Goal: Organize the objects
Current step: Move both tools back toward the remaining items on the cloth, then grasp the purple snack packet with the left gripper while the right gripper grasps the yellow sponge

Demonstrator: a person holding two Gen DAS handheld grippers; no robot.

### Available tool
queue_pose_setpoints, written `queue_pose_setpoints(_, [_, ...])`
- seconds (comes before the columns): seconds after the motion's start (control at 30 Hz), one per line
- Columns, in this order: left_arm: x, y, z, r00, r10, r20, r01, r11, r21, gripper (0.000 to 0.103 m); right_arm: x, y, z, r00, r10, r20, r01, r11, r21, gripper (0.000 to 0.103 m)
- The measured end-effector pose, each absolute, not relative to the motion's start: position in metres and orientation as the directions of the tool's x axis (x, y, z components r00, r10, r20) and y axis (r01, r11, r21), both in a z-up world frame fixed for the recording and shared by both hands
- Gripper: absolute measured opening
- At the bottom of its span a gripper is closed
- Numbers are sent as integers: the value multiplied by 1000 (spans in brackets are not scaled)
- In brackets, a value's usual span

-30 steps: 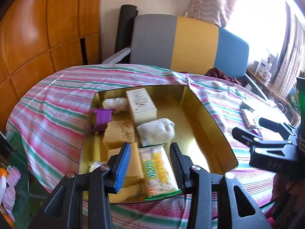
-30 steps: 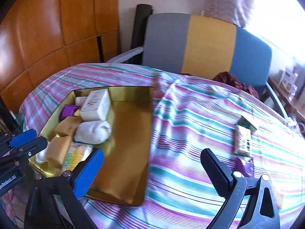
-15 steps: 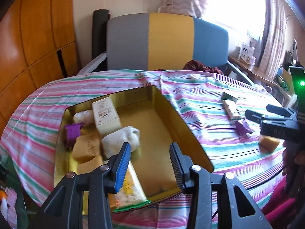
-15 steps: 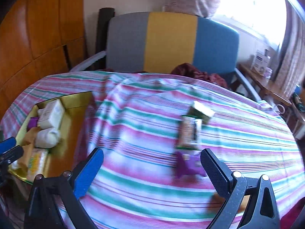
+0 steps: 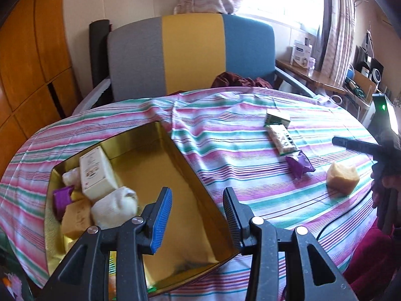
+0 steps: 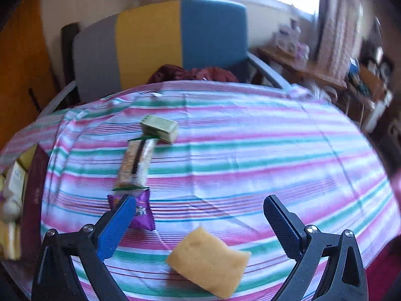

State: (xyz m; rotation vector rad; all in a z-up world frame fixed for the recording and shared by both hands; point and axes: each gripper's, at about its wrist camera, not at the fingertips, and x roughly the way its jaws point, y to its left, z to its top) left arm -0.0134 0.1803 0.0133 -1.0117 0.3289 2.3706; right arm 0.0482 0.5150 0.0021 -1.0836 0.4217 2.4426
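Left gripper (image 5: 198,208) jaws apart, empty, over gold tin (image 5: 200,185) lower left of frame. Right gripper (image 6: 200,215) jaws apart, empty; yellow sponge (image 6: 208,260) on striped cloth (image 6: 250,150), bottom centre.

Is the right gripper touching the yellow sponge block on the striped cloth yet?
Apart. In the right wrist view the right gripper stands open, and the yellow sponge block lies on the striped cloth between the fingers, with cloth showing on both sides.
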Motion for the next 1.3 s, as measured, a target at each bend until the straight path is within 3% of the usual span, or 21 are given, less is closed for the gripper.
queue_pose_setpoints(0.4, [-18,242,-3,-468,432,-771,-648,-761,-33,42,73,559,8,-642,251,-725,-637,-700,322,102])
queue_pose_setpoints(0.7, [-27,315,-22,-276,521,-808,-721,-668,-184,45,75,562,8,-647,232,-726,-638,-686,349,102])
queue_pose_setpoints(1.0, [-29,379,-50,-136,540,-831,-725,-626,-288,55,77,568,5,-660,192,-726,-634,-661,402,102])
queue_pose_setpoints(1.07, [-32,388,-54,-140,530,-836,-713,-640,-286,63,77,568,5,-665,184,-723,-628,-662,409,102])
queue_pose_setpoints(1.3, [-41,420,-80,-157,450,-879,-712,-669,-215,63,76,570,3,-672,153,-725,-617,-656,434,102])
